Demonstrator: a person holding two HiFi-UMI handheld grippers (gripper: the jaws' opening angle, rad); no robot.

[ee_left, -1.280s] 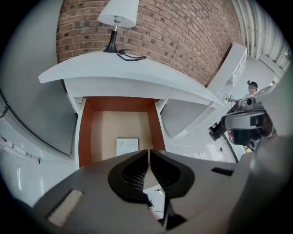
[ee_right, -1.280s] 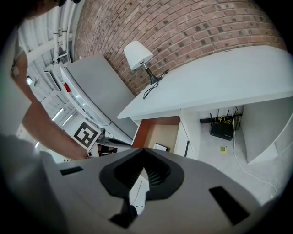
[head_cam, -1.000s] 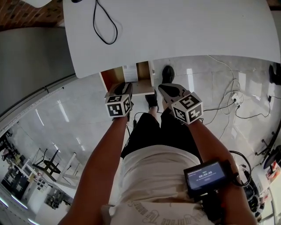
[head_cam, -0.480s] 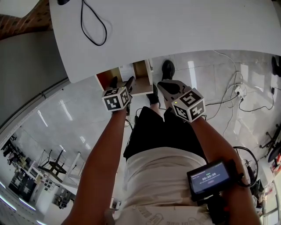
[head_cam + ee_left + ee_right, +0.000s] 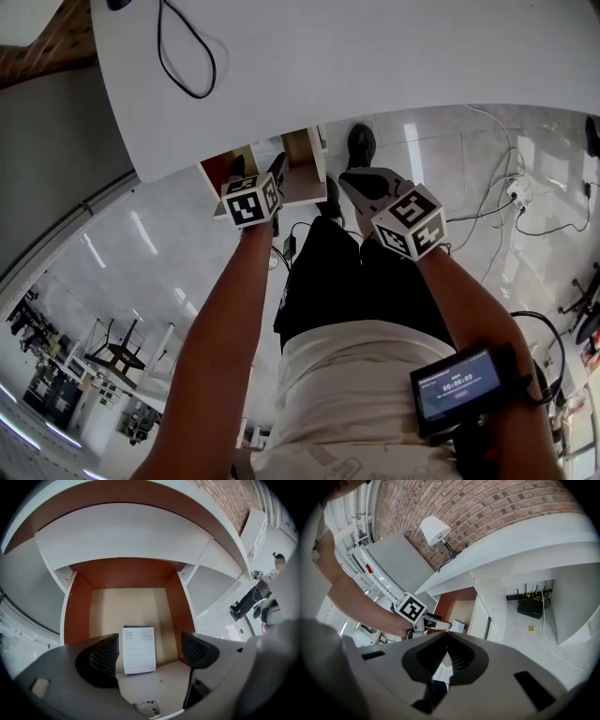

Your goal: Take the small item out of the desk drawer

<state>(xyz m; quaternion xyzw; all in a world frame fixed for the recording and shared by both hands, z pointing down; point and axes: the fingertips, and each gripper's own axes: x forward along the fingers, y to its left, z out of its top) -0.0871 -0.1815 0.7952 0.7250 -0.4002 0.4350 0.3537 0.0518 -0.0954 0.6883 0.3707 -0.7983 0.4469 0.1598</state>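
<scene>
Jaws of the left gripper (image 5: pixel 151 652) were seen opening, spread wide, with nothing pressed by the pads (image 5: pixel 104 656). The small white box (image 5: pixel 138 648) was framed between them but lay clear of both, flat on the floor of the open drawer (image 5: pixel 77 616), towards its near end. Jaws of the right gripper (image 5: pixel 447 660) were closed together on nothing, and it was held just right of the drawer, by the edge of the white desk (image 5: pixel 375 56). The approach to the grasp was judged to be the step in hand. Next, the left gripper would need to be advanced until the box's long sides were flanked, then closed. Printed lines were visible on the box, too fine to be read
</scene>
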